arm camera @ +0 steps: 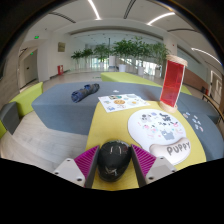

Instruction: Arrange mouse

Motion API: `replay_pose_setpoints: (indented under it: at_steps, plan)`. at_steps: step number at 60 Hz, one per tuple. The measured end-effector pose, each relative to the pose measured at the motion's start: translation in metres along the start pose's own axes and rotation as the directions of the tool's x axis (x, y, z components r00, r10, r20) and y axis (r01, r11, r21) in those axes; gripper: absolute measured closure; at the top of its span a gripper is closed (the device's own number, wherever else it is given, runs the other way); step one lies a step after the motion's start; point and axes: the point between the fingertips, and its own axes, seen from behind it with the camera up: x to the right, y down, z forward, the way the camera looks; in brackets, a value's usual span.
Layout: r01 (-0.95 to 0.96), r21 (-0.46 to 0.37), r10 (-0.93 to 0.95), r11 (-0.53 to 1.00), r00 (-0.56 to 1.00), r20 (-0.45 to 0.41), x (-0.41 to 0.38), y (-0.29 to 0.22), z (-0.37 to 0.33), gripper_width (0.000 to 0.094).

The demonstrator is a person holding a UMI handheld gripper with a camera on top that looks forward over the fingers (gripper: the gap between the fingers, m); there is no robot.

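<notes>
Two pink pads flank the black mouse, which sits between the fingers of our gripper; the pads seem to press on both its sides, so we judge it pinched. Its long axis runs straight ahead along the fingers, over the near edge of the yellow bench. We see the white mouse pad just ahead and to the right, so we judge the coming move goes forward and right.

A yellow counter carries a round white mat marked "puppy", a printed sheet and an upright red sign. Potted plants stand beyond.
</notes>
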Motion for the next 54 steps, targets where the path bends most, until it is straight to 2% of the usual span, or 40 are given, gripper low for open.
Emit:
replay_pose_setpoints:
  at_steps: [9,11,14,17,21,26,31,39,47,49,54]
  plan:
    - [0.0,0.006,0.0,1.0,1.0,0.013,-0.001,0.001,-0.003,0.0421]
    - [-0.005,-0.009,0.005,1.0,0.999,0.039,-0.004,0.001,-0.004,0.0447]
    - [-0.057,-0.016,0.059,0.998,0.99,0.128,-0.018,-0.01,-0.011,0.0466]
    - [-0.092,0.036,0.084,0.995,0.981,0.174,-0.018,-0.039,-0.02,0.0477]
    - [-0.048,0.143,0.029,0.989,0.991,0.129,0.014,-0.089,-0.028,0.0479]
    - [-0.033,0.192,0.018,0.981,0.996,0.082,0.062,-0.13,-0.023,0.0479]
    - [-0.035,0.143,0.026,0.989,0.998,0.063,0.106,-0.13,0.001,0.0481]
    - [0.004,-0.008,-0.003,1.0,0.999,0.047,0.143,-0.075,0.047,0.0483]
    - [0.043,-0.099,-0.039,0.994,0.999,0.037,0.159,-0.035,0.067,0.0476]
    - [0.042,-0.053,-0.04,0.998,0.998,0.045,0.159,-0.045,0.07,0.0452]
    - [0.036,-0.053,-0.034,0.998,0.998,0.047,0.161,-0.045,0.07,0.0331]
